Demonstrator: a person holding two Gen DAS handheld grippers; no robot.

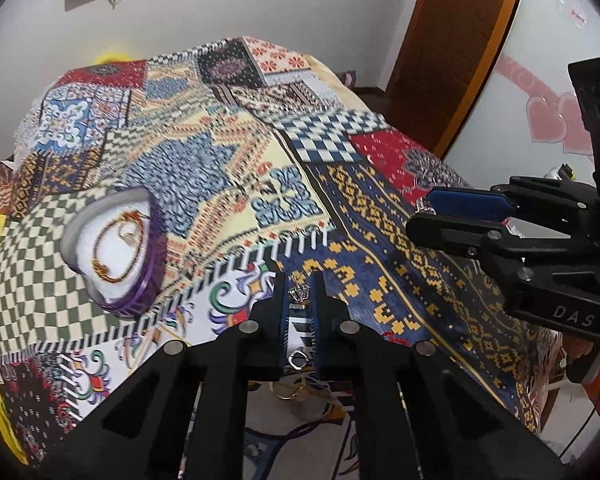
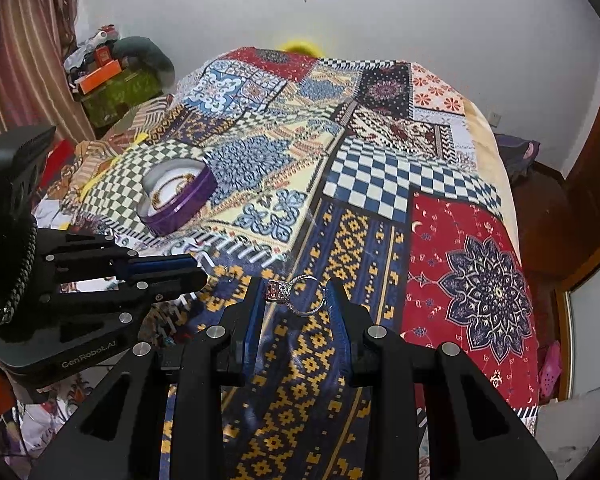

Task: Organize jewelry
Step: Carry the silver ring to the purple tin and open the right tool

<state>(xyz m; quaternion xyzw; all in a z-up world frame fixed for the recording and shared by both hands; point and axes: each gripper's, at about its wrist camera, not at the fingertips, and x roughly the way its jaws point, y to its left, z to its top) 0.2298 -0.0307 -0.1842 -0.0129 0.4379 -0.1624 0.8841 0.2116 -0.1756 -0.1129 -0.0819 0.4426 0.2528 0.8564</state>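
A round purple tin (image 1: 140,280) with a white lining holds a gold chain (image 1: 112,248); it sits on the patterned bedspread, left of both grippers, and shows in the right wrist view (image 2: 180,204) too. My left gripper (image 1: 300,294) is shut on a small silver crown-shaped ring (image 1: 299,293), above the bedspread. My right gripper (image 2: 296,294) is shut on a silver ring with a pink stone (image 2: 296,292). The right gripper shows at the right of the left wrist view (image 1: 432,210). The left gripper shows at the left of the right wrist view (image 2: 196,270).
The patchwork bedspread (image 2: 380,184) covers the whole bed. More gold jewelry (image 1: 296,392) and a silver link (image 1: 298,360) lie under my left gripper. A wooden door (image 1: 452,40) stands at the right. Clutter and boxes (image 2: 108,76) sit by the curtain at the left.
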